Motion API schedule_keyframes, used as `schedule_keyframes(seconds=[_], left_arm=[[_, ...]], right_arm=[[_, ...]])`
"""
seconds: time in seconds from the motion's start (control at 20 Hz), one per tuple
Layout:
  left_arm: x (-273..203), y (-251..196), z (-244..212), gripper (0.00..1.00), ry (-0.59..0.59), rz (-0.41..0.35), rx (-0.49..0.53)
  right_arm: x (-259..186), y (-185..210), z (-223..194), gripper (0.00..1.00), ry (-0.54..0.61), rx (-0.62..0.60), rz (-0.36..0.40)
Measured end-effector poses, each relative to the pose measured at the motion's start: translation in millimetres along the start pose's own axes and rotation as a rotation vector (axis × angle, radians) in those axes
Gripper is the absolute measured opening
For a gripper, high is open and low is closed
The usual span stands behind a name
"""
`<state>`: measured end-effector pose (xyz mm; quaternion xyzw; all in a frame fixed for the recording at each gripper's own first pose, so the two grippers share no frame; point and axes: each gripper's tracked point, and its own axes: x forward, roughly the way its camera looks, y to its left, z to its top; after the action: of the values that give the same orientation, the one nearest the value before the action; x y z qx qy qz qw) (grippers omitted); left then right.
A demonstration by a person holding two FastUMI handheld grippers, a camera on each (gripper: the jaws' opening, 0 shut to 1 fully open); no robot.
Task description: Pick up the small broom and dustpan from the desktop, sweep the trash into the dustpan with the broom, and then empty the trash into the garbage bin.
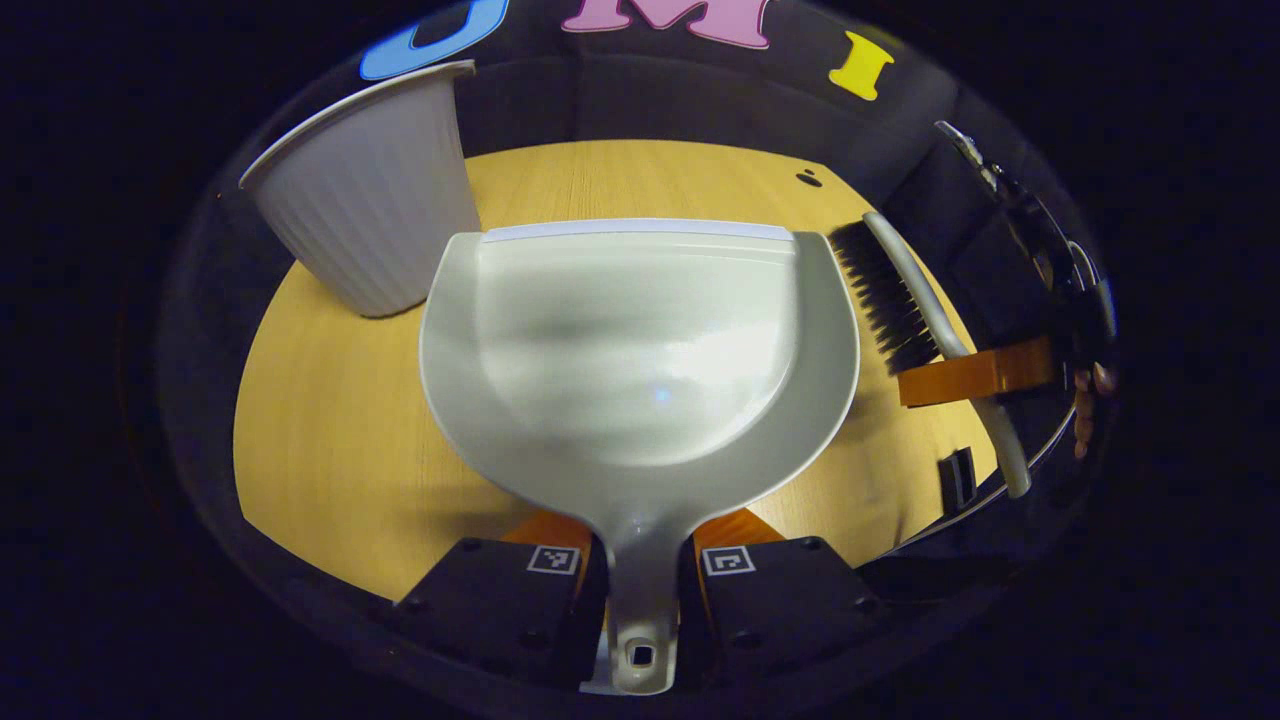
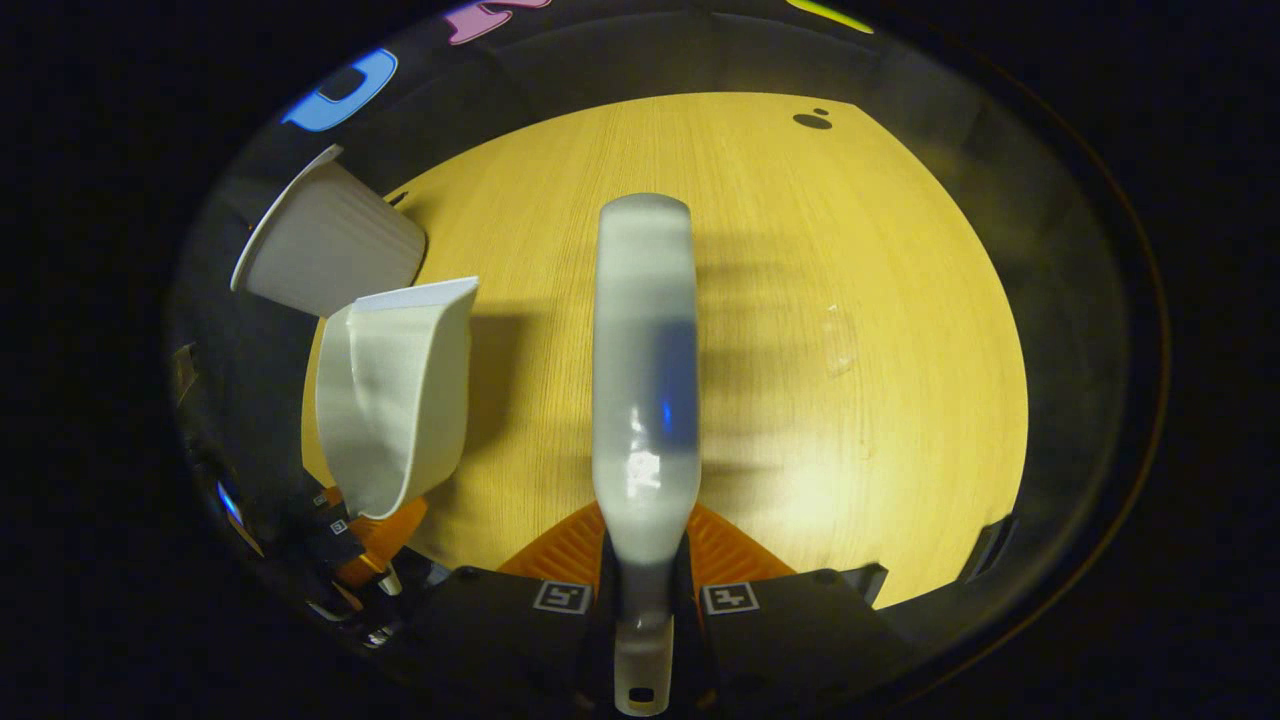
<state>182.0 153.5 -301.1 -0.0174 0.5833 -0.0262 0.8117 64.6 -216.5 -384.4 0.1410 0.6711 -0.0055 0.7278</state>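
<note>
1. The left tongs (image 1: 640, 570) are clamped on the narrow handle of the dustpan (image 1: 640, 340), both fingers pressing its sides; the pan reaches forward over the table (image 1: 330, 440), its mouth toward the far edge. In the right gripper view the same dustpan (image 2: 400, 400) shows from the side, with the left tongs (image 2: 355, 535) under it.
2. The right tongs (image 2: 645, 585) grip the handle of the small broom (image 2: 645, 380), which points straight ahead over the tabletop. In the left gripper view the broom (image 1: 915, 300) slants beside the dustpan's right rim, held by the right tongs (image 1: 985, 375); fingertips of a hand (image 1: 1090, 400) show behind them.
3. The garbage bin (image 1: 370, 200) stands at the far left of the table, just beyond the dustpan's left corner, near the wall (whether they touch I cannot tell).
4. The table is pale wood with fine straight grain (image 2: 850, 300), and a small dark spot (image 2: 812, 121) sits near its far edge. Black cloth closes the booth behind.
5. The dustpan is smooth, glossy off-white plastic with a rounded bowl and a flat front lip. The bin is white, ribbed, and widens toward its rim. The broom has a pale curved back and black bristles.
</note>
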Motion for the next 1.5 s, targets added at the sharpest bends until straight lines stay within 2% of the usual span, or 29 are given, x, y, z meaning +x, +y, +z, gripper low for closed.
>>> schedule_keyframes(seconds=[0.05,0.1,0.2,0.3,0.4,0.5,0.6,0.75,0.8,0.9,0.95,1.0,1.05,1.1,1.15,1.25,1.35,1.4,1.45,1.5], left_arm=[[2.6,-2.1,-0.6,0.28,0.033,-0.016,-0.026],[6.0,-1.6,-1.7,0.28,0.073,-0.030,-0.054],[-3.3,0.3,-0.4,0.28,0.121,-0.015,-0.070],[-7.6,0.4,6.9,0.28,0.140,0.006,-0.070],[-14.6,-3.0,9.7,0.29,0.177,0.000,-0.107],[-17.1,2.4,17.3,0.28,0.203,0.031,-0.097],[-22.3,2.8,18.7,0.28,0.256,0.084,-0.088],[-25.2,0.7,13.1,0.30,0.289,0.091,-0.089],[-23.8,-1.1,11.9,0.30,0.301,0.073,-0.086],[-29.1,-8.5,11.1,0.33,0.307,0.017,-0.085],[-29.0,-9.8,12.1,0.35,0.305,0.006,-0.086],[-37.2,-8.3,14.5,0.45,0.292,0.019,-0.072],[-44.2,-6.4,19.1,0.55,0.264,0.029,-0.046],[-55.2,-4.7,21.0,0.74,0.238,0.039,-0.018],[-68.1,-5.2,21.6,0.74,0.220,0.046,-0.008],[-95.2,-9.1,25.0,0.74,0.167,0.039,-0.010],[-136.6,-24.2,30.7,0.75,0.101,-0.031,-0.014],[-162.4,-32.1,40.1,0.74,0.040,-0.066,-0.017],[-187.6,-37.2,52.9,0.75,-0.035,-0.089,-0.015],[-215.4,-38.5,66.8,0.74,-0.128,-0.102,-0.010]], right_arm=[[6.6,2.6,-0.9,0.22,0.005,-0.005,-0.004],[13.2,4.7,-1.6,0.26,0.019,-0.008,-0.008],[24.9,9.5,-6.2,0.22,0.074,-0.034,-0.020],[35.0,11.2,-2.9,0.31,0.095,-0.081,-0.037],[43.6,14.8,-6.1,0.26,0.122,-0.094,-0.046],[51.7,18.3,-10.3,0.23,0.166,-0.072,-0.037],[57.5,24.6,-4.8,0.27,0.169,-0.090,-0.025],[60.7,28.9,-1.7,0.29,0.187,-0.107,-0.021],[58.6,31.1,-0.1,0.30,0.181,-0.090,-0.011],[52.4,38.4,4.1,0.46,0.161,-0.050,0.027],[46.4,41.7,11.0,0.43,0.148,-0.030,0.047],[38.0,44.9,16.9,0.54,0.130,-0.013,0.065],[30.7,49.4,21.3,0.60,0.108,0.003,0.082],[21.5,53.1,26.8,0.67,0.080,0.023,0.107],[9.7,55.4,33.0,0.85,0.042,0.043,0.121],[-16.2,56.9,43.8,0.95,-0.039,0.069,0.137],[-55.8,55.2,56.1,0.95,-0.165,0.056,0.122],[-79.5,54.7,67.7,0.89,-0.276,0.009,0.115],[-109.5,53.8,81.3,0.96,-0.404,-0.040,0.088],[-136.6,53.5,93.3,0.96,-0.521,-0.086,0.056]])
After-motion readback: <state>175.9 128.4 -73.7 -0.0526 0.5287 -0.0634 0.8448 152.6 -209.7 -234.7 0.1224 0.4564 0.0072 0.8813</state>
